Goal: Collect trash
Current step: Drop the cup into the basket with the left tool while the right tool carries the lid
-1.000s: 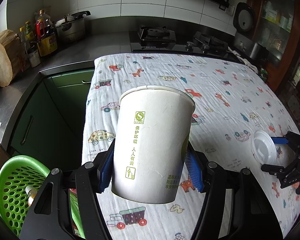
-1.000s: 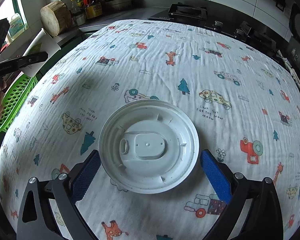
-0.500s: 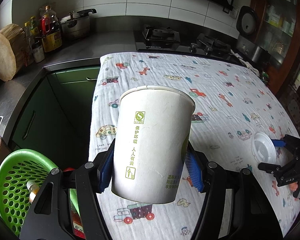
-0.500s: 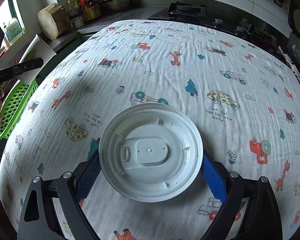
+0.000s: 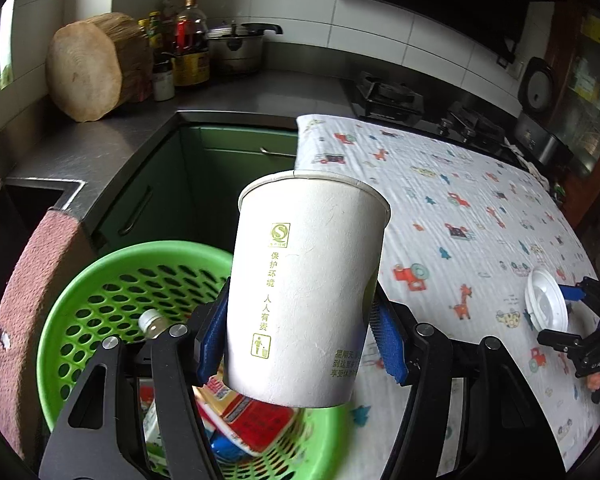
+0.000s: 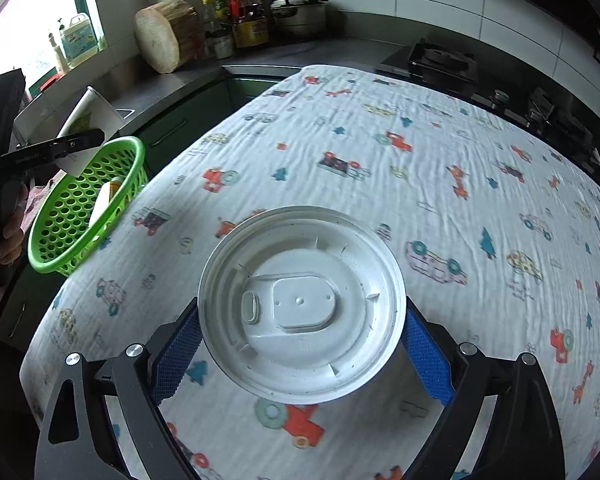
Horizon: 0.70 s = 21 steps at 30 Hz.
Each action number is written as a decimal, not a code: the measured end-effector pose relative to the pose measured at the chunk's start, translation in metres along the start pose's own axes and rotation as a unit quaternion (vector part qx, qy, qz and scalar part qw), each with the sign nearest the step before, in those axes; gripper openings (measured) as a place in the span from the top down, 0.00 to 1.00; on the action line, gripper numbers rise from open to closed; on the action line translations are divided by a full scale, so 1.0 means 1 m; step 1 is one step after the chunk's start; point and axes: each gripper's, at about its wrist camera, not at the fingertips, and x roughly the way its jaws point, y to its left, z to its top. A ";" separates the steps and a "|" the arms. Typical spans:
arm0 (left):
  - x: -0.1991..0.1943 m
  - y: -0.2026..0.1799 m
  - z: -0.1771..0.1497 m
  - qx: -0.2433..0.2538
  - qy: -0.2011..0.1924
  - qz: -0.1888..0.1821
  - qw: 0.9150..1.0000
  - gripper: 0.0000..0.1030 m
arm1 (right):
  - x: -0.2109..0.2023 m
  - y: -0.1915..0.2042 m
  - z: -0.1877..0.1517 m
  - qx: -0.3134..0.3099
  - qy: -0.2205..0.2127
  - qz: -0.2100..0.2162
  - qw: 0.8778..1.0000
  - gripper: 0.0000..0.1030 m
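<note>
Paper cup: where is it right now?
The cup is clamped upright in the left gripper, held over the green basket just off the table's left edge; in the right wrist view it sits far left.

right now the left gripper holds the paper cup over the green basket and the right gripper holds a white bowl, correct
Not quite. The right gripper holds a white plastic lid, not a bowl, as the right wrist view shows. The left gripper does hold the paper cup over the green basket.
</note>
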 end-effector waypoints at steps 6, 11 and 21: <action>-0.017 0.053 -0.024 -0.039 0.008 0.031 0.999 0.40 | 0.008 0.050 0.023 -0.028 -0.007 0.032 0.999 0.13; -0.024 0.085 -0.046 -0.066 0.025 0.046 0.996 0.39 | 0.016 0.092 0.041 -0.044 -0.014 0.061 0.997 0.13; -0.036 0.122 -0.072 -0.107 0.034 0.032 0.993 0.31 | 0.040 0.173 0.061 -0.082 -0.007 0.106 0.991 0.13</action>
